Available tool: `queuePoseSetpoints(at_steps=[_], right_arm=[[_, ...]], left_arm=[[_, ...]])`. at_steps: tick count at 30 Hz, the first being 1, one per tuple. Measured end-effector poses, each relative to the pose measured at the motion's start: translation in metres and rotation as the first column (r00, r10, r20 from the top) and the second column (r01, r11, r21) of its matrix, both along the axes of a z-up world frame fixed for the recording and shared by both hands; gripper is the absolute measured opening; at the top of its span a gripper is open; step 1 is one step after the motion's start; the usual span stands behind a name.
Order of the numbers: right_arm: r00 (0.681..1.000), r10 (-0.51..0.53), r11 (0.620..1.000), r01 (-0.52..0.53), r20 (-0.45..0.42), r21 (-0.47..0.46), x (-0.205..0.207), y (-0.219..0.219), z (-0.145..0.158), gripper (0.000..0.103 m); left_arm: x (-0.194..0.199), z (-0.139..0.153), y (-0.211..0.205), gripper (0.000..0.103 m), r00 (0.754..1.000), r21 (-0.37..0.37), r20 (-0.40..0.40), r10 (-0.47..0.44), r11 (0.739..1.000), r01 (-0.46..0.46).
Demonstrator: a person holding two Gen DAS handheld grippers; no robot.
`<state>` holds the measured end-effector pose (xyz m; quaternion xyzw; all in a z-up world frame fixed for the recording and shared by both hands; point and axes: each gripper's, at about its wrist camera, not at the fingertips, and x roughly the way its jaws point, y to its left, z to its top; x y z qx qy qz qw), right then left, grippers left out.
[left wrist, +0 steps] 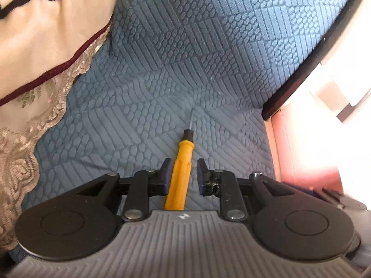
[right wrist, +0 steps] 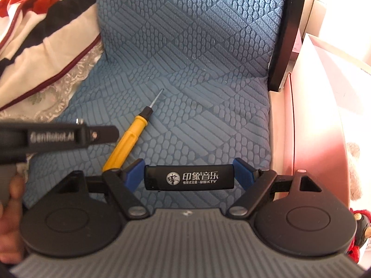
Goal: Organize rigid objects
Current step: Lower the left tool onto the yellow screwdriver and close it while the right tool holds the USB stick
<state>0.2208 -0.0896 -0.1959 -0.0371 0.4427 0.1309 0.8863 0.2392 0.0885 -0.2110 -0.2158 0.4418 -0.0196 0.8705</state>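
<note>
A yellow-handled screwdriver with a black collar and thin metal shaft lies on the blue quilted seat cushion. My left gripper is open around its handle: the left pad is close to it, the right pad stands apart. The screwdriver also shows in the right wrist view, with the left gripper's body beside it. A black lighter with white print lies crosswise between my right gripper's blue pads. My right gripper is shut on the lighter, held by its ends.
A striped blanket with lace trim lies at the left of the cushion. A dark frame edge and a pink box bound the cushion on the right. A person's hand shows at the lower left.
</note>
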Motion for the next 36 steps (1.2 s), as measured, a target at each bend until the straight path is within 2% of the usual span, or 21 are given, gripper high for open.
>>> queuePoseSetpoints(at_steps=[2,5,9,12,16,21,25,28,33,36], right_arm=[[1.0,0.007,1.0,-0.006,0.012,-0.014,0.0,0.0,-0.003,0.084],[1.0,0.007,0.999,-0.006,0.028,-0.04,0.002,0.001,-0.01,0.084],[1.0,-0.019,0.999,0.019,0.008,-0.026,0.011,-0.004,-0.018,0.084],[1.0,-0.031,0.999,0.031,0.005,-0.041,0.014,-0.006,-0.023,0.085],[1.0,-0.025,0.996,0.026,0.008,-0.091,0.012,-0.006,-0.032,0.085],[0.999,-0.047,0.997,0.047,0.0,-0.054,0.011,-0.01,-0.033,0.085],[0.997,-0.071,0.997,0.071,-0.024,-0.007,0.012,-0.016,-0.034,0.085],[0.997,-0.074,0.997,0.074,-0.015,-0.008,0.01,-0.015,-0.034,0.085],[0.997,-0.072,0.996,0.074,0.03,-0.056,0.006,-0.007,-0.033,0.085],[0.997,-0.071,0.996,0.072,0.016,-0.056,0.006,-0.005,-0.03,0.085]], left_arm=[[0.006,-0.001,0.002,0.027,1.0,-0.005,-0.002,0.004,1.0,-0.004],[0.012,-0.001,0.002,0.037,1.0,0.012,0.018,-0.015,1.0,0.014],[0.019,-0.004,0.0,0.037,0.999,0.043,0.025,-0.024,0.999,0.023],[0.023,-0.008,-0.008,0.037,0.998,0.114,-0.001,-0.057,0.992,0.056],[0.025,-0.012,-0.018,0.037,0.994,0.164,0.0,-0.111,0.98,0.109],[0.031,-0.027,-0.028,0.037,0.992,0.213,-0.029,-0.121,0.969,0.125],[0.035,-0.032,-0.045,0.033,0.987,0.316,-0.035,-0.154,0.936,0.157],[0.034,-0.035,-0.048,0.022,0.988,0.361,-0.036,-0.15,0.92,0.153],[0.032,-0.034,-0.046,0.021,0.991,0.367,-0.036,-0.126,0.921,0.13],[0.028,-0.029,-0.042,0.021,0.993,0.343,-0.018,-0.115,0.932,0.114]])
